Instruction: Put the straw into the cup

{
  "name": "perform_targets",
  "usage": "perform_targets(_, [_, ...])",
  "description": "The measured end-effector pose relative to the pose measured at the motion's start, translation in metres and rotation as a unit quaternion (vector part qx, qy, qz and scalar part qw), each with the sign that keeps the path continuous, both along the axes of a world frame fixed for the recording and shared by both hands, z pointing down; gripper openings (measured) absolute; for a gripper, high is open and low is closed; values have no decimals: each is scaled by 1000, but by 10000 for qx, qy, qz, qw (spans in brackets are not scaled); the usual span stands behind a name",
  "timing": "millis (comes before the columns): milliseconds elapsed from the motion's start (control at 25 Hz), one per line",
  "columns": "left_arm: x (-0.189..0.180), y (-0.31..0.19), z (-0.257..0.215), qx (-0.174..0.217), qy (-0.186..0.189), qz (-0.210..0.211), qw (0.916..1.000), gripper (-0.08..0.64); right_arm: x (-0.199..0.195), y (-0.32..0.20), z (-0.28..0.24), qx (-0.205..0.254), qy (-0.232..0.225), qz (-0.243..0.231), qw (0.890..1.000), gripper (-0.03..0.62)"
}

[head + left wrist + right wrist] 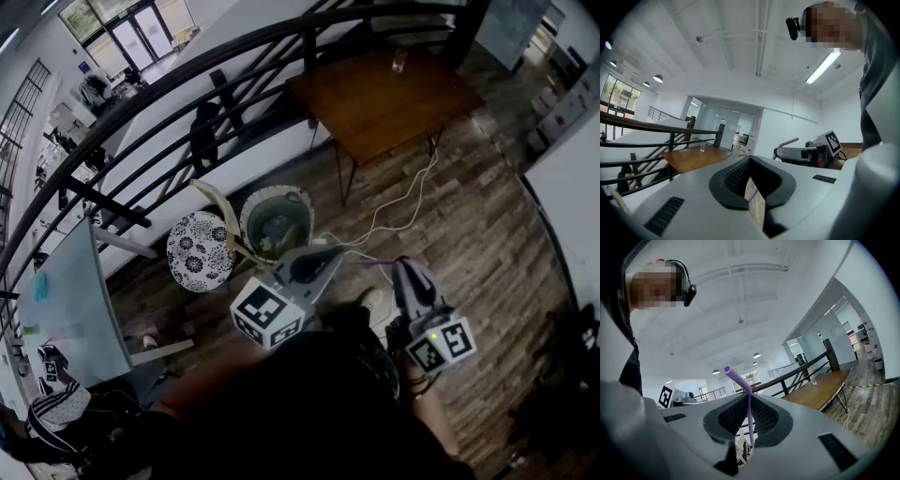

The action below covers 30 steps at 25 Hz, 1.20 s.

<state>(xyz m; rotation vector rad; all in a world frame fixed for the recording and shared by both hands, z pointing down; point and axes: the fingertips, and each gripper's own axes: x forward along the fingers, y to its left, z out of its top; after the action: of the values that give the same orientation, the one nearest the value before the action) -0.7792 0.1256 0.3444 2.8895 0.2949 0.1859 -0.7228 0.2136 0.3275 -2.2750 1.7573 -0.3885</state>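
Note:
A purple bendy straw (740, 380) stands upright between the jaws of my right gripper (748, 425), which is shut on it; its bent top leans left. In the head view the right gripper (409, 274) is held low at my right and the left gripper (311, 266) beside it at centre. The left gripper (750, 183) looks shut with nothing in it. It faces the right gripper (806, 153) and the straw (787, 142). A small clear cup (399, 61) stands on the far edge of a brown wooden table (375, 98), well away from both grippers. The cup (814, 380) shows again there.
A dark stair railing (234, 66) curves along the left of the table. On the plank floor below me are a round bin (275, 223), a black-and-white patterned disc (200, 250) and white cables (394, 211). A white wall (572, 206) stands at the right.

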Motion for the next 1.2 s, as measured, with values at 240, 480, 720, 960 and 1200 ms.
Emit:
perform_targets(240, [8, -8, 3, -68, -1, -63, 10000, 11, 9, -3, 3, -77, -11, 0, 10000, 35])
perform_targets(480, [31, -6, 0, -79, 1, -16, 10000, 11, 32, -1, -2, -71, -8, 37, 10000, 35])
perform_targets(720, [72, 2, 4, -86, -59, -10, 9999, 11, 73, 8, 1, -47, -24, 62, 10000, 35])
perform_targets(960, [138, 19, 8, -44, -90, -9, 9999, 11, 143, 28, 4, -65, 42, 162, 9998, 35])
perform_targets(1200, [222, 47, 10, 1, -76, 93, 9999, 11, 221, 57, -2, -47, 228, 193, 9995, 35])
